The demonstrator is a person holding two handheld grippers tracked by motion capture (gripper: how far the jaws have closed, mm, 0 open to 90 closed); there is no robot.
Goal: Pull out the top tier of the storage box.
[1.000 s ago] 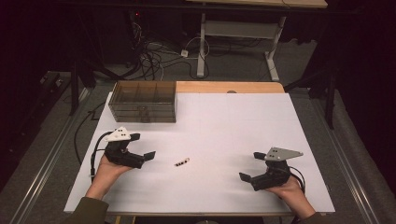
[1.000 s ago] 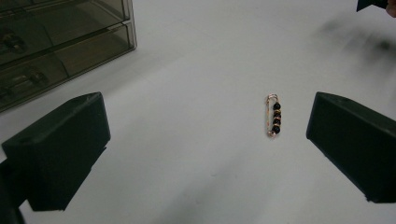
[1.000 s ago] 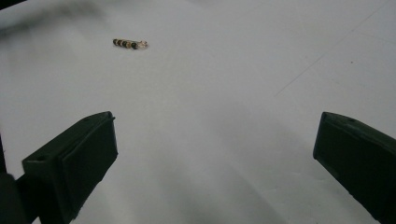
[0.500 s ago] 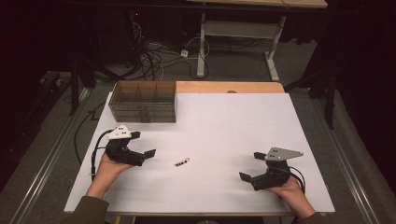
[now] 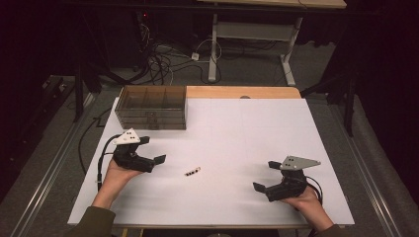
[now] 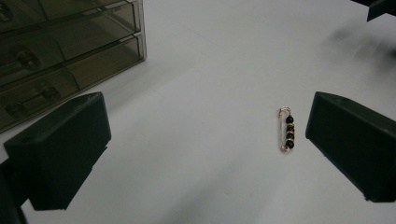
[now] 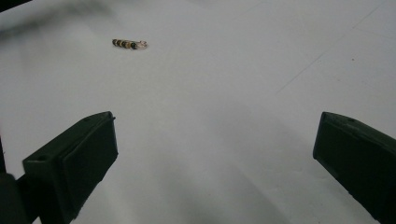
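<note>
Left gripper (image 5: pixel 150 150) sitting low over the white table (image 5: pixel 237 128), jaws spread wide, nothing between them. Right in front of it, a short way off toward the table's middle: a little beaded safety pin (image 5: pixel 192 172), lying flat on bare surface. From the left gripper view, the pin (image 6: pixel 286 129) lands just inside the right-hand jaw, way off-centre in the gap, long axis running pretty much along the line of approach rather than across it. So probably a small sideways shift to centre it, then a drop and close across the thin width. Fiddly, since it's tiny and flat to the table. Right gripper (image 5: pixel 267 176) also wide open and empty, parked near the table's front right, clearly farther from the pin; in its own view the pin (image 7: pixel 129 44) sits well ahead and off to the left. Definitely the left one's job. Smoky clear drawer box (image 5: pixel 151 107) back at the far left, well apart from the pin, drawers looking closed. Nothing in the way.
</note>
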